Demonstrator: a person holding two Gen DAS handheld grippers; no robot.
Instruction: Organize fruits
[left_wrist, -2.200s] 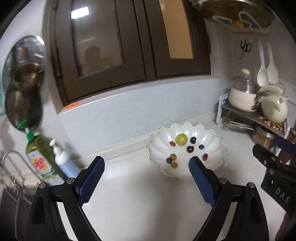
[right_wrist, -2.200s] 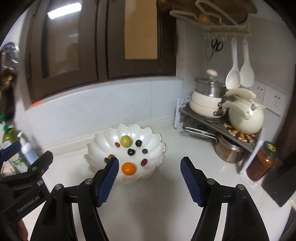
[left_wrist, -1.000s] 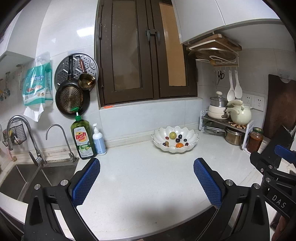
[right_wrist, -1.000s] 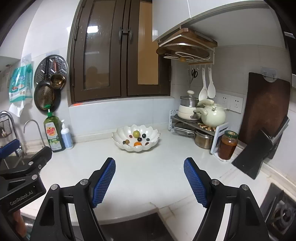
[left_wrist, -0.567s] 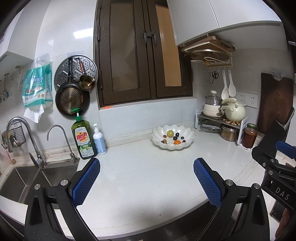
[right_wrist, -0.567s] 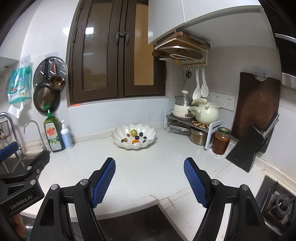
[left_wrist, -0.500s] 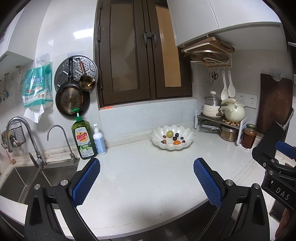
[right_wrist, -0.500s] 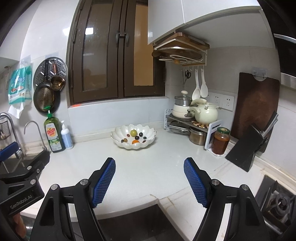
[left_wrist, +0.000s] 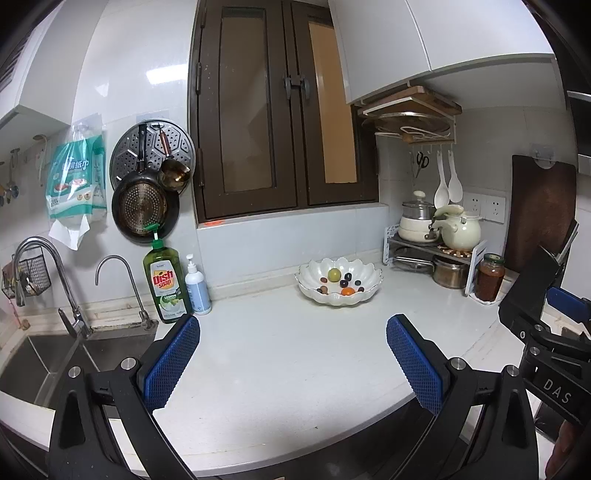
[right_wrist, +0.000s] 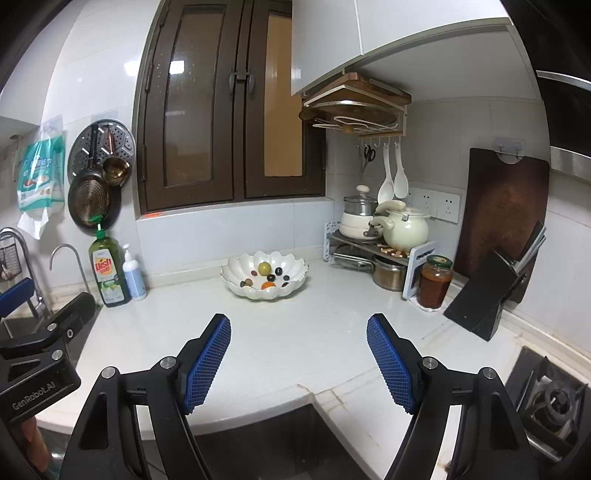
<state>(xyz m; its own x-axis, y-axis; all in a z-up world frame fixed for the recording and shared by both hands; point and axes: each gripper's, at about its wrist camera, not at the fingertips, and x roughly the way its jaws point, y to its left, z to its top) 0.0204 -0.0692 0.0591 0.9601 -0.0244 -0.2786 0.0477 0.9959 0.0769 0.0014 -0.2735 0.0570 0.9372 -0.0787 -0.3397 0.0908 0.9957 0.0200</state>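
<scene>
A white scalloped bowl (left_wrist: 371, 277) (right_wrist: 236, 271) sits at the back of the white counter below the window. In it lie a yellow-green fruit (left_wrist: 334, 274) (right_wrist: 263, 268), an orange one (left_wrist: 347, 291) (right_wrist: 266, 285) and several small dark ones. My left gripper (left_wrist: 291, 365) hangs open over the counter's front part, far from the bowl, with nothing between its blue pads. My right gripper (right_wrist: 298, 363) is open too, near the counter's front edge, its pads bare. Each gripper shows at the edge of the other's view.
Left of the bowl stand a green dish-soap bottle (left_wrist: 166, 284) and a white pump bottle (left_wrist: 196, 286), then the sink (left_wrist: 48, 354) with its taps. Right of it are a pot rack (right_wrist: 373, 251), a jar (right_wrist: 435, 281) and a black knife block (right_wrist: 487, 295). A stove burner (right_wrist: 546, 398) is at the far right.
Both grippers have drawn back from the bowl, which looks smaller and farther off now. More of the counter, sink and stove has come into view. Both stay open.
</scene>
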